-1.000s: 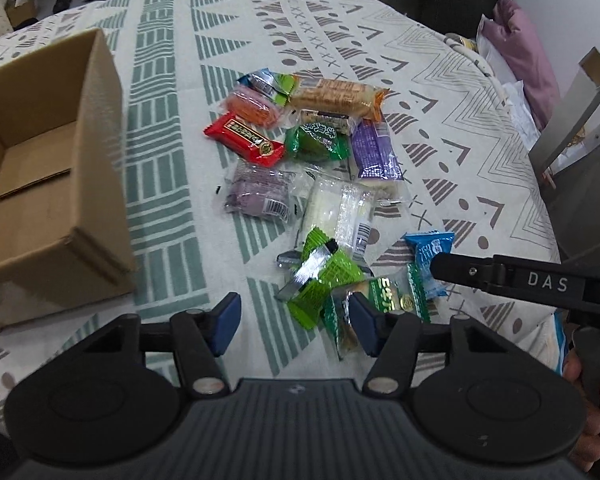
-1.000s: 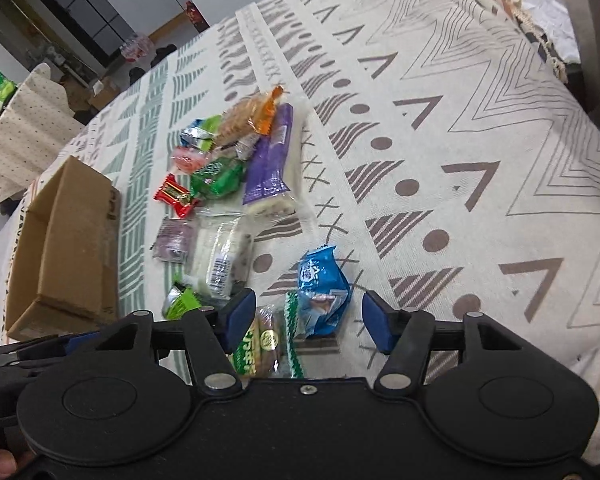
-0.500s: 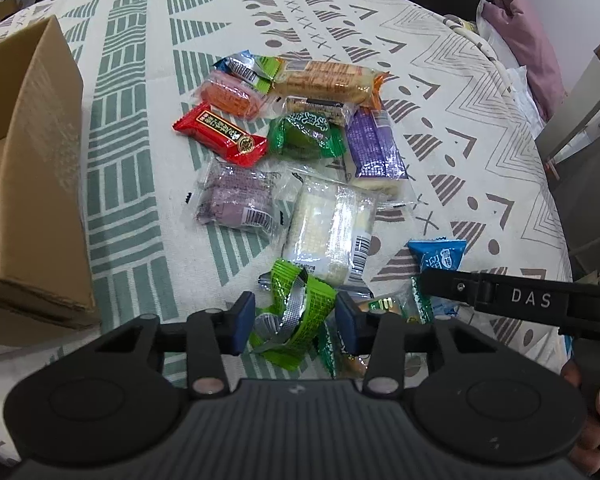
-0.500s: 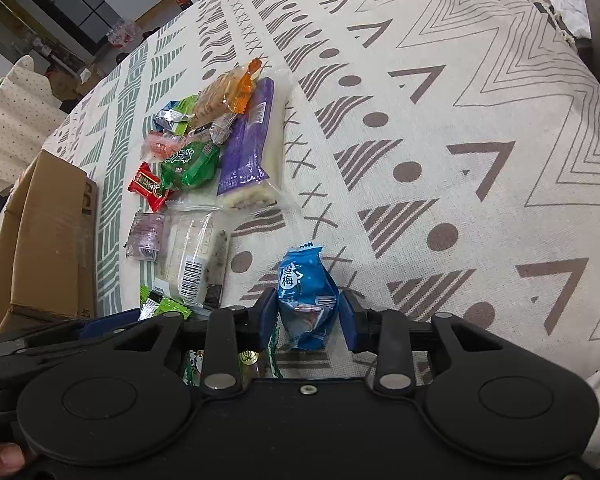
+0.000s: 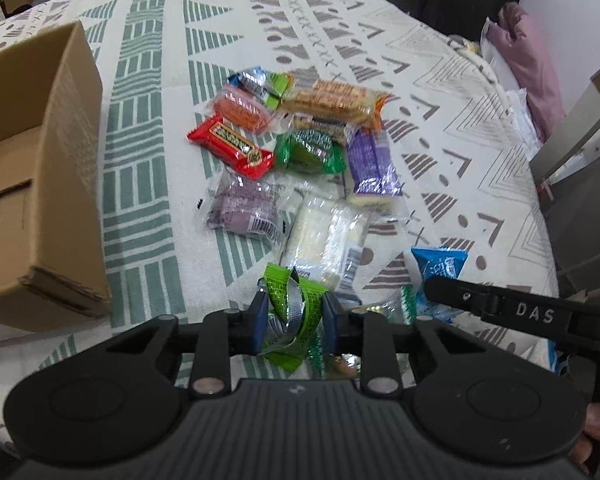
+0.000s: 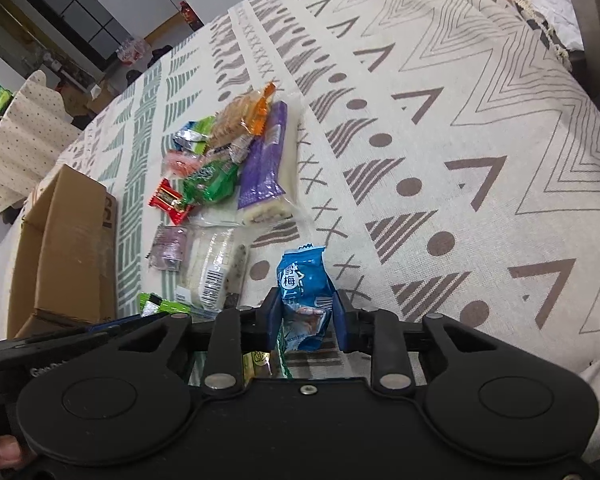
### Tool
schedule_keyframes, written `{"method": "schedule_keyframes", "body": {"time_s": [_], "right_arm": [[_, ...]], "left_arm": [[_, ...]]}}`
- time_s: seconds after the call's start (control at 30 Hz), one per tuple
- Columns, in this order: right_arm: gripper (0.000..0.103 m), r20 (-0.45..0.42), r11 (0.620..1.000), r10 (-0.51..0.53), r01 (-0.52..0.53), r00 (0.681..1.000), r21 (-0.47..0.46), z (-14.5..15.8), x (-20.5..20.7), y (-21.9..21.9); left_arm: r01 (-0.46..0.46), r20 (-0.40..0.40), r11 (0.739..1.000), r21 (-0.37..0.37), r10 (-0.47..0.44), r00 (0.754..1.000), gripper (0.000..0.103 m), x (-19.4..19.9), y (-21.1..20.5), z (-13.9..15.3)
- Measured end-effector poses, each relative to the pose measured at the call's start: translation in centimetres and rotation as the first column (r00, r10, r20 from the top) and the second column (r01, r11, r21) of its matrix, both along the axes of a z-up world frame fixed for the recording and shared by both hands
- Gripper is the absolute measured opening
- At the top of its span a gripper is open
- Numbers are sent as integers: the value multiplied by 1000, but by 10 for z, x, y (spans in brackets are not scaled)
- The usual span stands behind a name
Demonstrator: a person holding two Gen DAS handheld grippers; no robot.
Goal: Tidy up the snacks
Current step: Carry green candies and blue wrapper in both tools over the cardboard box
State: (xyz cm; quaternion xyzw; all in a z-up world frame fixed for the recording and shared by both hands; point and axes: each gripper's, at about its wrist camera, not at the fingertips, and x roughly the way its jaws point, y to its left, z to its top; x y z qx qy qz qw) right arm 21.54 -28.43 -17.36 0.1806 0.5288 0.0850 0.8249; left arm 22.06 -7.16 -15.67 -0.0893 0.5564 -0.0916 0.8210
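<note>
The left tool [image 5: 291, 320] is clamped on a crinkled green foil packet [image 5: 294, 316]. The right tool [image 6: 306, 316] is clamped on a glossy blue pouch [image 6: 305, 300]. Both packets sit near the surface's [image 6: 480, 120] front edge. An open corrugated cardboard box [image 5: 40, 184] stands at the left edge.

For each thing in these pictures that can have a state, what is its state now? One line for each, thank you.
Left gripper: shut on the green snack packet.
Right gripper: shut on the blue snack packet.
Cardboard box: open at the top, nothing seen inside.
Red candy bar: sealed, lying flat on the tablecloth.
Purple packet: sealed, lying flat.
</note>
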Motion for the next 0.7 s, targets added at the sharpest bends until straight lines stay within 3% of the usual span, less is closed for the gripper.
{"method": "schedule_keyframes", "body": {"time_s": [0.33,0.7], "right_arm": [[26,59,1000,28,-28,998,12,45,-5,20],[26,130,990,131,-137,983,33,90,10,83]], "left_arm": [[-41,66,999,-11,42,997,27,-11,23,52],[-150,134,988,-17,151,979,27,-14,83,98]]}}
